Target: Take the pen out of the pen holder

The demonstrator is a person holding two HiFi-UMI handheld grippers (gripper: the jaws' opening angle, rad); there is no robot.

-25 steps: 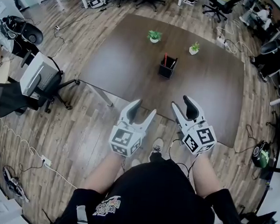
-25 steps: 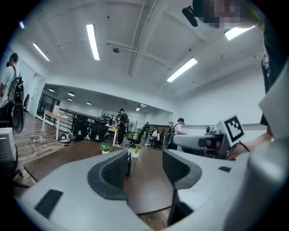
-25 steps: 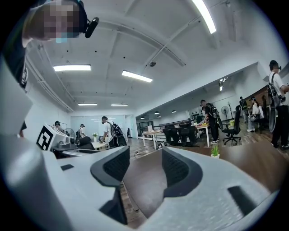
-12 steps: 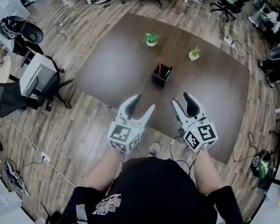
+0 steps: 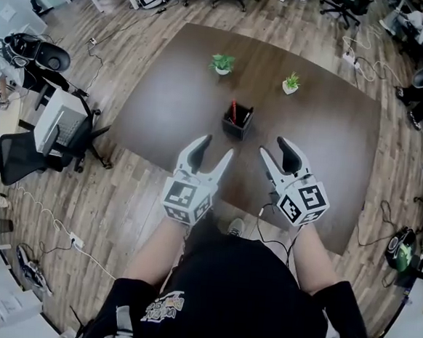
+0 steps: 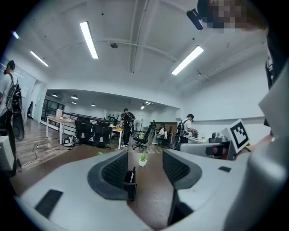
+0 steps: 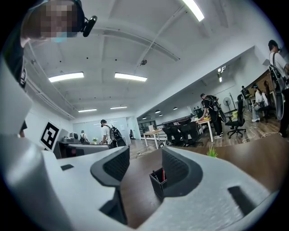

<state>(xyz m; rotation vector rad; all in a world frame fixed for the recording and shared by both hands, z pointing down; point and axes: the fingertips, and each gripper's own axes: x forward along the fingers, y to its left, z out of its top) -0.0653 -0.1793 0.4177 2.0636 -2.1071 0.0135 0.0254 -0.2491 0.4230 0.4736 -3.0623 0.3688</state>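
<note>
The upright red pen point(image 5: 233, 112) in its pen holder point(image 5: 236, 125) stood ahead, between the wide-open, empty left gripper point(image 5: 217, 147) and right gripper point(image 5: 273, 149), seemingly nearer the left.

**One Camera Overhead, Two Riding the Jaws**

The head view looks steeply down from above the person. The table point(image 5: 310, 121) fills the upper half of its frame, far below. The left gripper view rides on the left gripper point(image 5: 217, 147) and faces nearly level along its own jaws, low across the tabletop toward the office. The right gripper view does likewise from the right gripper point(image 5: 275, 149). All three views share the pen holder point(image 5: 236, 123), at upper centre overhead and at lower centre in each gripper view.
</note>
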